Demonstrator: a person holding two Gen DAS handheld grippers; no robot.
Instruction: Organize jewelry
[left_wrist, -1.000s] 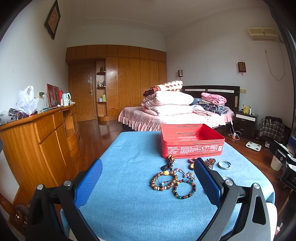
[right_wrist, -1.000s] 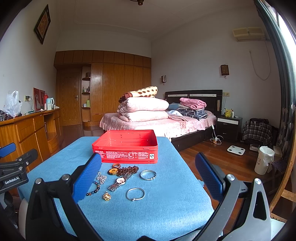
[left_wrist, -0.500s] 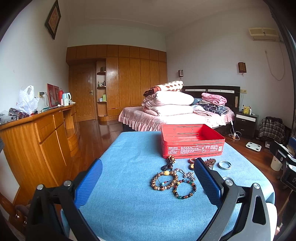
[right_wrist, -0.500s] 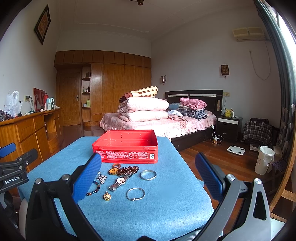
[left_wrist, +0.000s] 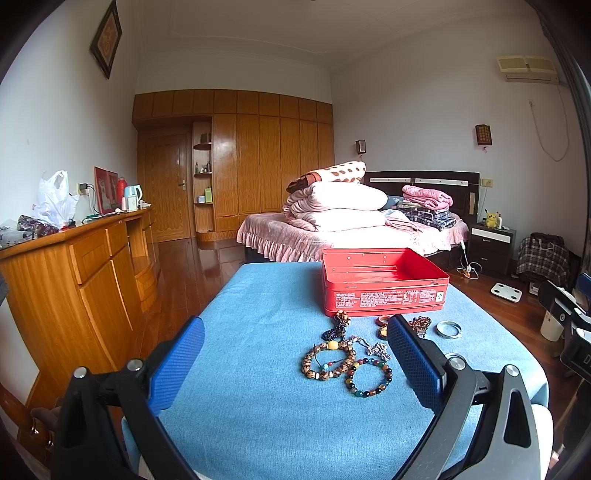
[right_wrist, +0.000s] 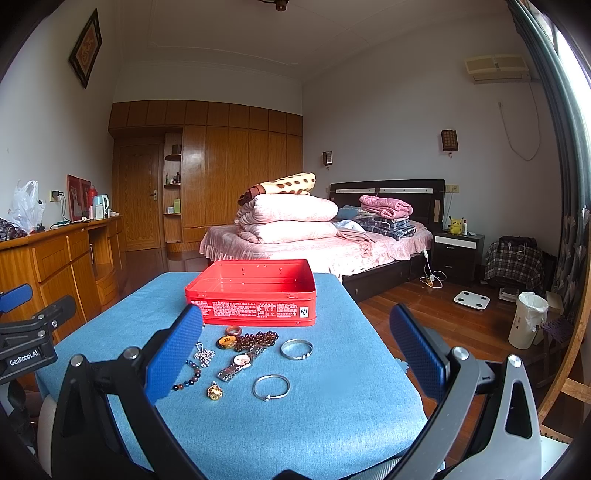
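Observation:
An open red tin box (left_wrist: 384, 282) (right_wrist: 255, 291) stands on the blue-covered table (left_wrist: 258, 406) (right_wrist: 332, 424). Jewelry lies in front of it: a brown bead bracelet (left_wrist: 327, 362), a multicolour bead bracelet (left_wrist: 369, 376) (right_wrist: 188, 378), a dark bead string (left_wrist: 338, 325), a watch (right_wrist: 240, 363), two silver bangles (right_wrist: 271, 387) (right_wrist: 296, 349), a gold pendant (right_wrist: 214, 391) and a brown bead strand (right_wrist: 256, 339). My left gripper (left_wrist: 295, 369) is open and empty, held above the table near the bracelets. My right gripper (right_wrist: 295, 362) is open and empty above the bangles.
A wooden sideboard (left_wrist: 74, 266) stands to the left of the table. A bed with folded bedding (left_wrist: 343, 218) is behind the box. The left gripper's body (right_wrist: 26, 343) shows at the left edge of the right wrist view. A white bin (right_wrist: 528, 317) stands on the floor at right.

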